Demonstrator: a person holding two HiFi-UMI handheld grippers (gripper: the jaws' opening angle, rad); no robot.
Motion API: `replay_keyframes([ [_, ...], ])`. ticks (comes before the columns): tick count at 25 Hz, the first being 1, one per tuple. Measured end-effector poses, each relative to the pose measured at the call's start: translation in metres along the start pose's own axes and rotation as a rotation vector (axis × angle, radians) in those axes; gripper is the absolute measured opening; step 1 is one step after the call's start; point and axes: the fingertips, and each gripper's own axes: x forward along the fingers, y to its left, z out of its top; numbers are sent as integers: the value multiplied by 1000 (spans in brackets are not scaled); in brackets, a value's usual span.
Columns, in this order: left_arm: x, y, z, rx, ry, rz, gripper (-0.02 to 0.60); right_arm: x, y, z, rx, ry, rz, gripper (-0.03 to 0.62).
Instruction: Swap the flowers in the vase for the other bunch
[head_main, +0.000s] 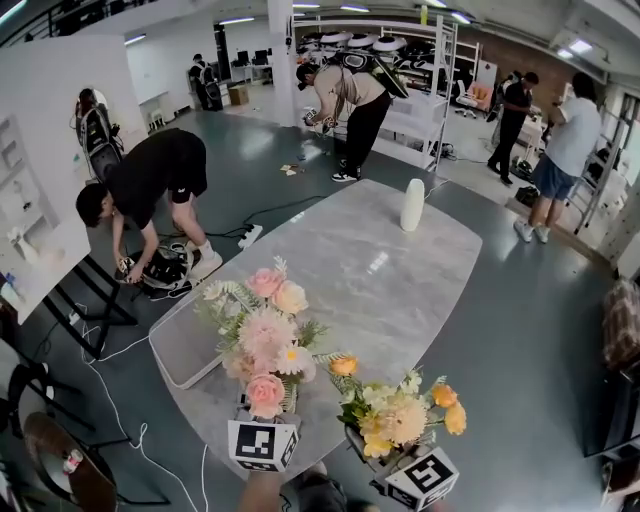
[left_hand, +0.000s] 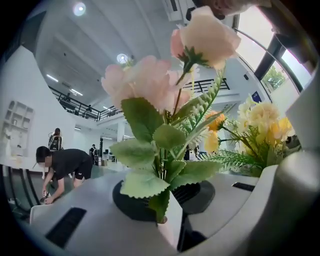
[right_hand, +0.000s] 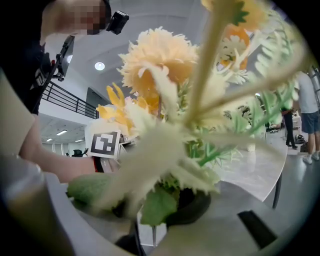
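A white vase (head_main: 412, 205) stands empty at the far end of the grey marble table (head_main: 370, 290). Over the table's near end, my left gripper (head_main: 264, 412) is shut on the stems of the pink flower bunch (head_main: 262, 335), which stands upright. Beside it on the right, my right gripper (head_main: 366, 446) is shut on the stems of the yellow and orange bunch (head_main: 400, 415). In the left gripper view the pink bunch (left_hand: 165, 100) rises from the jaws of that gripper (left_hand: 164, 222). In the right gripper view the yellow bunch (right_hand: 165, 70) fills the picture above that gripper (right_hand: 150, 235).
A person (head_main: 150, 185) bends over a bag on the floor left of the table, by a white board (head_main: 45, 170). Cables (head_main: 130, 440) and a chair (head_main: 60, 470) lie near left. More people (head_main: 565, 150) and shelving (head_main: 410, 80) stand beyond the table.
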Motion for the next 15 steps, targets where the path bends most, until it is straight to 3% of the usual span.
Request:
replay_keyframes([
  [10,-36,23,24,-81,-42,50,75,2,7,16,1,-65,26,102],
  [15,-55,36,25,-99,-31,87,75,4,9,18,-1,-42,26,102],
])
